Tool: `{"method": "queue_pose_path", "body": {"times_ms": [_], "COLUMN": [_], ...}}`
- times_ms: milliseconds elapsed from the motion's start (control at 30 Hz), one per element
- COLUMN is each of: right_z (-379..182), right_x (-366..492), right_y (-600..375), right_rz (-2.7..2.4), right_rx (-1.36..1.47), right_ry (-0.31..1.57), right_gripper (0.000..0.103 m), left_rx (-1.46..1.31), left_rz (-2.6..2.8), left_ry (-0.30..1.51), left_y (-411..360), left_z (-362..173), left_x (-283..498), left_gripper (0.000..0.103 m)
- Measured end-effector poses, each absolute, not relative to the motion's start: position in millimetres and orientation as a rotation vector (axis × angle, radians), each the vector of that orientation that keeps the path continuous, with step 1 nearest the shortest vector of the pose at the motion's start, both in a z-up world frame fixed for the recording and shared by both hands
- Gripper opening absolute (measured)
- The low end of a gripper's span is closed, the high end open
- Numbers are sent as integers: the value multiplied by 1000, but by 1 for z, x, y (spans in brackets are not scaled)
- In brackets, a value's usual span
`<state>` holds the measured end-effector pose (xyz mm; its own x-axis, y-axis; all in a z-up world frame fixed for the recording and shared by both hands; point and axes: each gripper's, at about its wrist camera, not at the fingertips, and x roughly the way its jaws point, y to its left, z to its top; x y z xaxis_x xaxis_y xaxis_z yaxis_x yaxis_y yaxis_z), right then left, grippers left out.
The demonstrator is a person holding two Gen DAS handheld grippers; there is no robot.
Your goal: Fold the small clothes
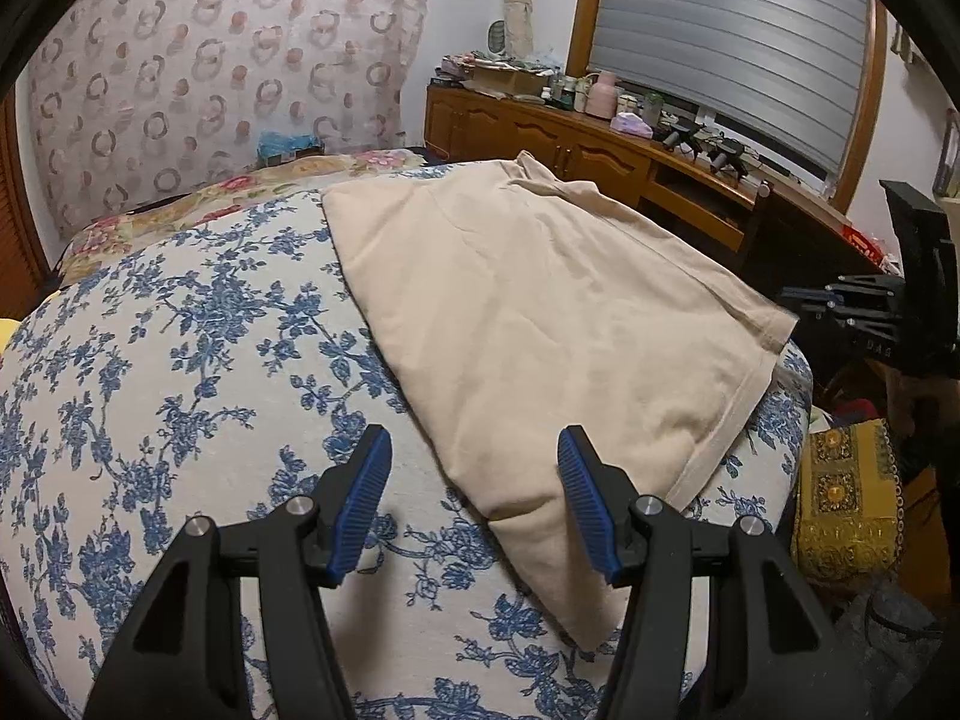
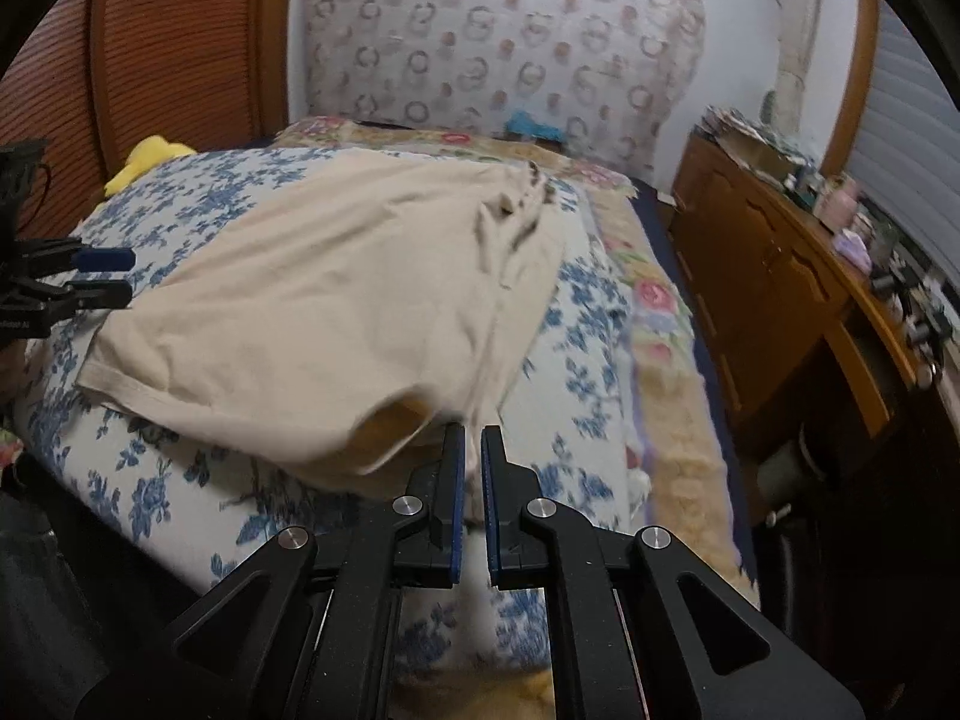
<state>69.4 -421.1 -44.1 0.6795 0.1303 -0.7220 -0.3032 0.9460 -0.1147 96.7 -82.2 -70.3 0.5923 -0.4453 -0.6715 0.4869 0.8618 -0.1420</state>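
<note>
A beige garment (image 1: pixel 540 324) lies spread on the blue-flowered bed cover (image 1: pixel 180 360). My left gripper (image 1: pixel 474 480) hovers open over the garment's near folded corner, its blue pads (image 1: pixel 360 504) on either side of the cloth without pressing it. In the right wrist view the same garment (image 2: pixel 312 300) stretches away to the left, and my right gripper (image 2: pixel 473 438) is shut on its near edge, which rises in a loose loop beside the fingertips. The right gripper (image 1: pixel 798 300) also shows at the garment's right corner. The left gripper (image 2: pixel 120 276) shows at the garment's far left.
A flowered quilt (image 1: pixel 180 210) and a ring-patterned curtain (image 1: pixel 210 60) lie beyond the bed cover. A wooden sideboard (image 1: pixel 570 144) crowded with small items runs along the right under a shuttered window (image 1: pixel 732 36). A yellow patterned cushion (image 1: pixel 840 498) sits off the bed's right edge. A yellow soft toy (image 2: pixel 150 162) rests near the headboard.
</note>
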Motion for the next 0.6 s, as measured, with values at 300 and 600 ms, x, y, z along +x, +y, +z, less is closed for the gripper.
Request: {"method": "queue_pose_path", "body": {"times_ms": [300,600], "right_z": [-36,-66], "right_x": [80,97], "right_y": [-411,-410], "right_rz": [238,251], "right_rx": [-198,-174], "right_ry": [725,819], "right_gripper": [55,61], "left_rx": [72,79], "left_rz": [-543,-543], "left_ry": [783,801], "left_y": [-86,-88], "left_z": [-74,-80], "left_x": [96,97], "left_gripper": [57,57]}}
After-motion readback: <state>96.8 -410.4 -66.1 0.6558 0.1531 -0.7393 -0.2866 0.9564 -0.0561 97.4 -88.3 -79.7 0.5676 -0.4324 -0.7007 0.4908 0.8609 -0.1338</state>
